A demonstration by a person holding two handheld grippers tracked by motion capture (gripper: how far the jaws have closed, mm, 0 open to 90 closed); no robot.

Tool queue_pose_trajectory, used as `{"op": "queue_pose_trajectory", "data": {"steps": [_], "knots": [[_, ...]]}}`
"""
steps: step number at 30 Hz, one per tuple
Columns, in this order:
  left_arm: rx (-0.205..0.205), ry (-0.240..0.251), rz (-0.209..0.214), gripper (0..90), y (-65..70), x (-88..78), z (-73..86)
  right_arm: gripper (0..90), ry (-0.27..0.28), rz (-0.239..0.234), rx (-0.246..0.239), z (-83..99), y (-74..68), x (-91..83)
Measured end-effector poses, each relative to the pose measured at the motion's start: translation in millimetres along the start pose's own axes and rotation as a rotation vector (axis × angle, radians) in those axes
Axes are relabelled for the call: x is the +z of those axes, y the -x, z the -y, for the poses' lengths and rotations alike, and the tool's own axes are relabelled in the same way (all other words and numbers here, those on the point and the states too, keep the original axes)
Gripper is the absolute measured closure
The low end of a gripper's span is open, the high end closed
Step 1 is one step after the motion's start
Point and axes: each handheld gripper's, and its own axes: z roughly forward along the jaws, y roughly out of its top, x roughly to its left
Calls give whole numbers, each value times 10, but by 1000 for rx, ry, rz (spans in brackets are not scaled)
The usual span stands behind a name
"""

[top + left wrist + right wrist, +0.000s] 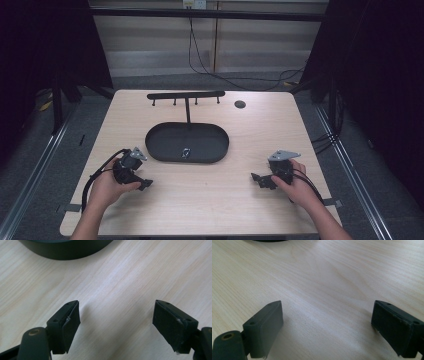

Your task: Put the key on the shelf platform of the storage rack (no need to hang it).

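Wooden table, cables and a port

The pale table (240,200) carried a small round black port (240,104) near its far edge, while dark cables (200,55) trailed down the wall onto the grey floor (45,150) behind.

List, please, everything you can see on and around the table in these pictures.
table: one, light wood, centre of the high view
tray: one, black, oval, mid-table
small metal piece: one, silvery, in the tray near its front rim; too small to identify
stand: one, black T-shaped bar with small pegs under it, rising from the tray's far side
round cap: one, dark, far right part of the table
cables: black, on the floor beyond the table
left gripper: one, black, front left of the table, jaws open over bare wood, the tray's edge ahead
right gripper: one, black, front right, jaws open over bare wood
hands: two, one gripper in each
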Motion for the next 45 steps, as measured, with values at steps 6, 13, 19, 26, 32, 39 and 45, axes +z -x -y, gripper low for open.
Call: {"op": "queue_pose_trajectory", "data": {"steps": [6,13,19,26,32,39,45], "knots": [[2,4,0,217,-69,24,107,98,-1,0,0,0,0,0],[2,44,16,167,-110,36,172,98,0,0,0,0,0,0],[-4,102,47,131,-129,60,250,98,0,0,0,0,0,0],[-6,146,45,78,-122,90,302,98,0,0,0,0,0,0],[-10,185,48,0,-114,130,339,99,0,0,0,0,0,0],[1,271,46,0,-129,165,412,98,0,0,0,0,0,0],[1,287,45,0,-131,172,423,98,-1,0,0,0,0,0]]}}
